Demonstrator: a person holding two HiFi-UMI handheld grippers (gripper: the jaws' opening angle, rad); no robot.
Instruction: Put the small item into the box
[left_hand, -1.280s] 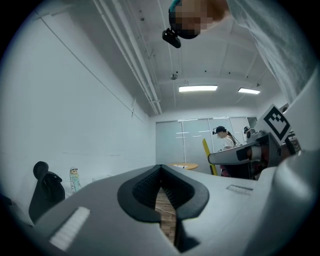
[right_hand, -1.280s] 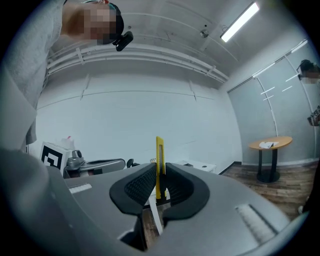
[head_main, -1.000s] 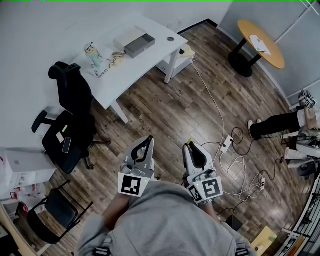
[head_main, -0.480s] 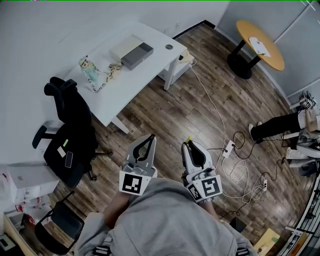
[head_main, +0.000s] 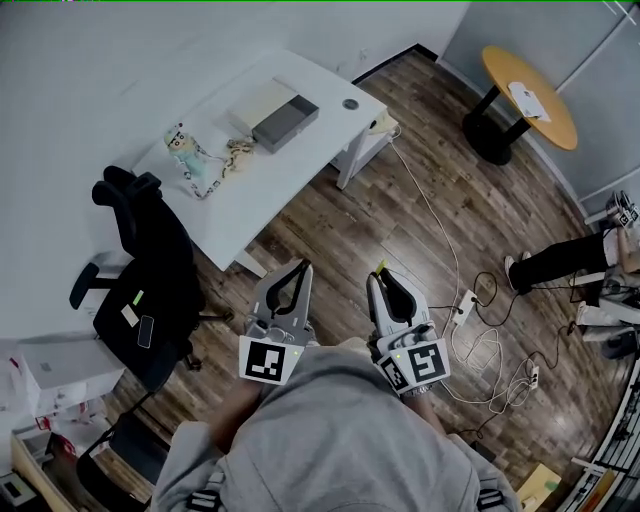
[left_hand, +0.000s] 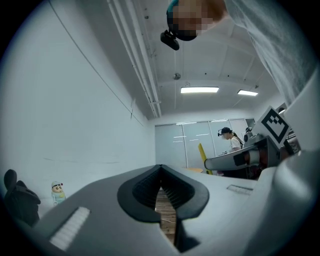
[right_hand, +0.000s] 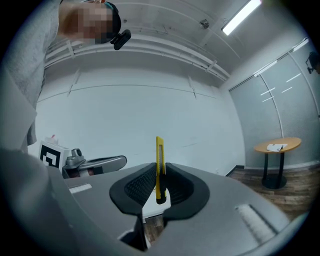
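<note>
A slim yellow utility knife (right_hand: 159, 169) stands upright between the jaws of my right gripper (right_hand: 159, 172), which is shut on it; in the head view its yellow tip (head_main: 379, 267) shows past that right gripper (head_main: 380, 279). My left gripper (head_main: 302, 270) is shut with nothing in it, its jaws touching in the left gripper view (left_hand: 160, 172). Both grippers are held close to the person's chest over the wooden floor. The open grey box (head_main: 285, 119) with its white lid (head_main: 258, 102) sits far ahead on the white desk (head_main: 300, 160).
A small figurine (head_main: 185, 147) and a pale chain-like item (head_main: 238, 152) lie on the desk. A black office chair (head_main: 150, 270) stands to the left. Cables and power strips (head_main: 466, 300) run over the floor at right. A round orange table (head_main: 528, 95) is far right.
The view has shifted slightly, with the desk now a little nearer the centre. Both grippers keep the same pose and the right one still holds the yellow knife.
</note>
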